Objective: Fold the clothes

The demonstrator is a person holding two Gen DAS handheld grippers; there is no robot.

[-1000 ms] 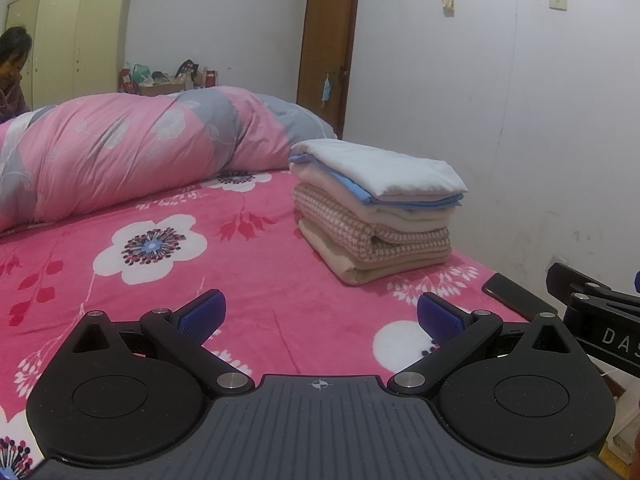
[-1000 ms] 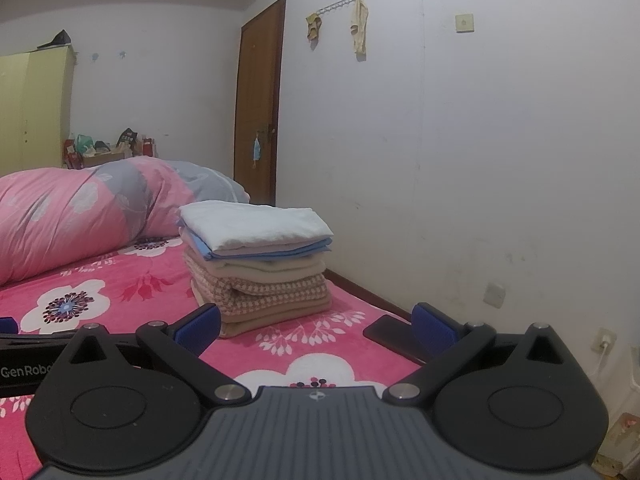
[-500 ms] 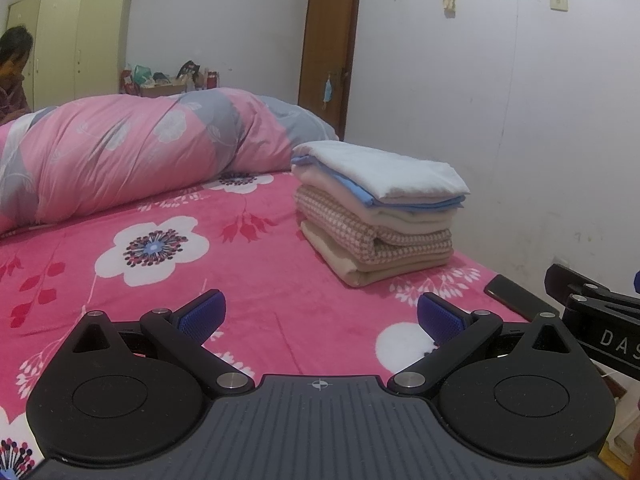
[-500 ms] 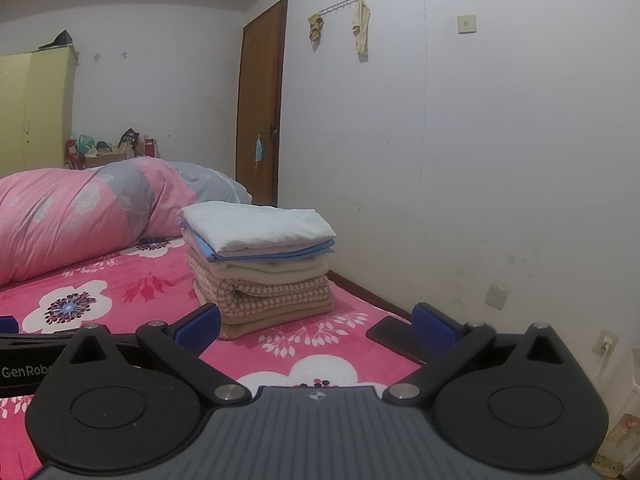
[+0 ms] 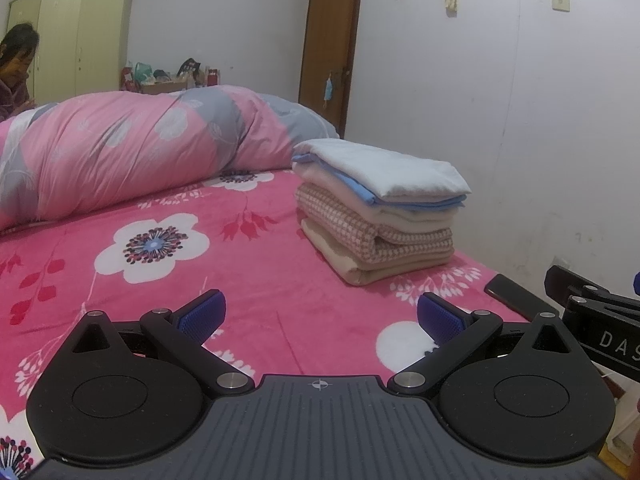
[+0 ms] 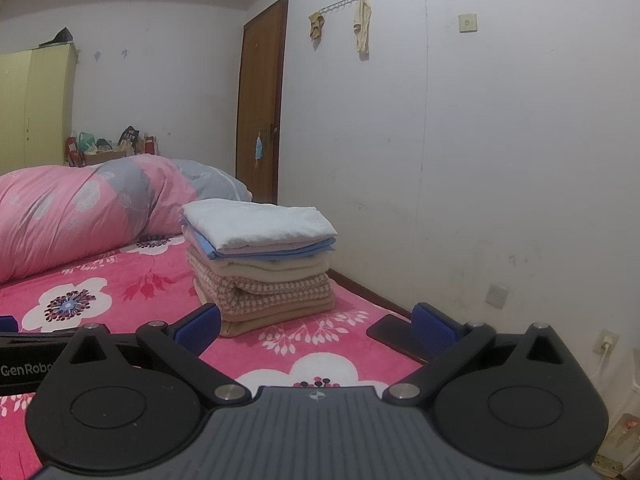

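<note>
On the pink floral bed (image 5: 168, 264), folded clothes (image 5: 380, 208) sit stacked at frame centre.
Left tool (image 5: 320, 316) and right tool (image 6: 316, 322) hover low in frame, both released and empty.

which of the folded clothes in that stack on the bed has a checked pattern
The pink-and-white checked piece, second from the bottom of the stack. The others are plain: white on top, then blue, cream, and a tan one at the bottom.

Folded stack (image 5: 380, 208) on bed (image 5: 168, 272) — left tongs (image 5: 320, 316) spread.
</note>
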